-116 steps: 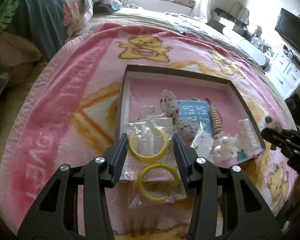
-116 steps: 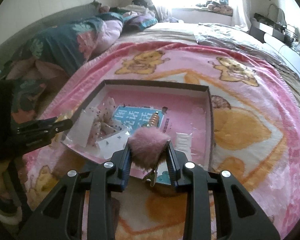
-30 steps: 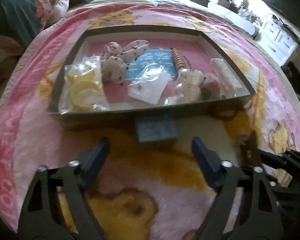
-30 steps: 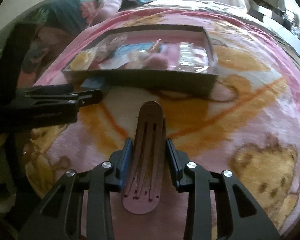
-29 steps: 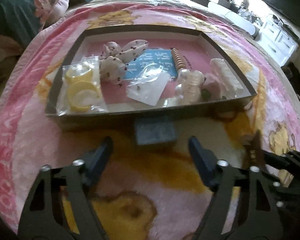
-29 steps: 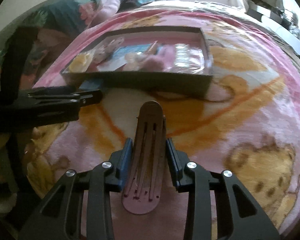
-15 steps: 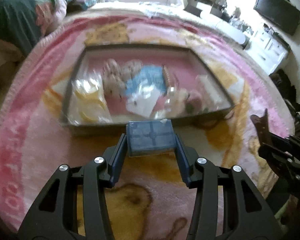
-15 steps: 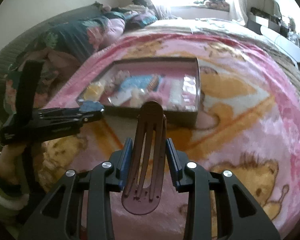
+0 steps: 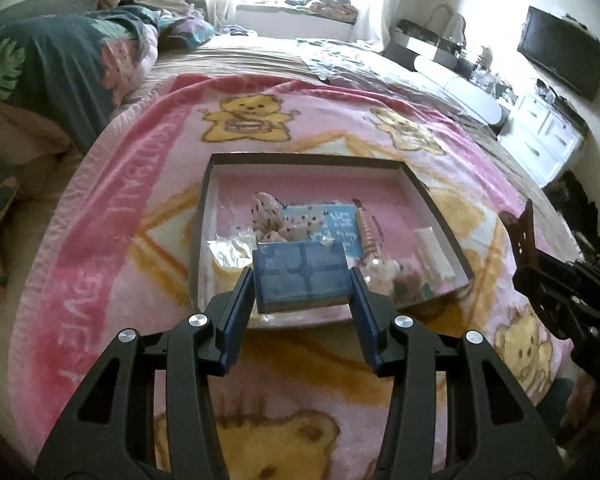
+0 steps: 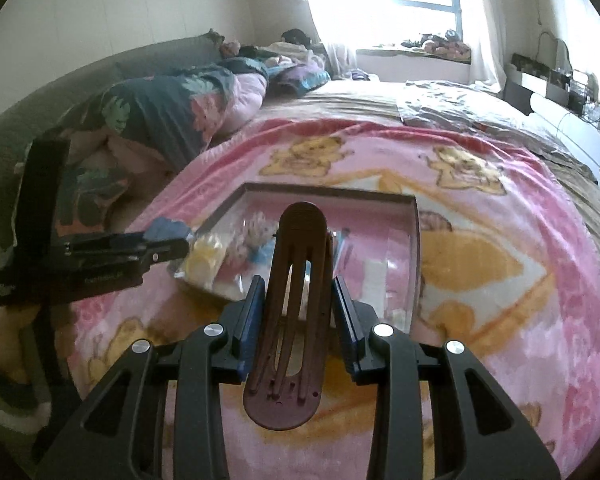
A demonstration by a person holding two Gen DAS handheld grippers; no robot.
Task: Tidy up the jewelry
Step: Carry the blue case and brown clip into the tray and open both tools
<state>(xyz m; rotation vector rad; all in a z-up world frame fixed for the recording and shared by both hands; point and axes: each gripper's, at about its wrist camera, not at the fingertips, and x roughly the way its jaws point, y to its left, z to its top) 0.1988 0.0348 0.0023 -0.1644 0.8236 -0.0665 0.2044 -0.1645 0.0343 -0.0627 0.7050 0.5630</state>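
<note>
A pink blanket [image 9: 112, 216] with yellow bears covers the bed and serves as the work surface. On it sits a shallow tray [image 9: 432, 196] with a dark rim and a pink floor, the place where the jewelry is being gathered; its low walls keep small pieces from sliding off into the soft pile.

Inside the tray lie a bag of yellow bangles [image 9: 230, 254] against the left wall, a spotted fabric bow [image 9: 274, 216] near the middle, a blue card [image 9: 342, 220] beside it, a string of pink beads [image 9: 366, 230] and a white clip [image 9: 430, 252] toward the right. Something pale and fluffy sits at the near right corner, though the blur there makes it hard to name.

The left gripper [image 9: 302, 280] is clenched on a small blue box [image 9: 302, 274], pads pressing its two side faces so it rides level and square. It is held in the air in front of the tray's near wall, probably so it can be set down inside.

The right gripper [image 10: 298, 308] is clamped on a brown hair clip [image 10: 296, 296], gripped across its narrow width with the rounded end pointing ahead toward the tray. Holding it by the sides leaves the long prongs free and the tip clear for placing. It is also off the blanket, short of the tray.
</note>
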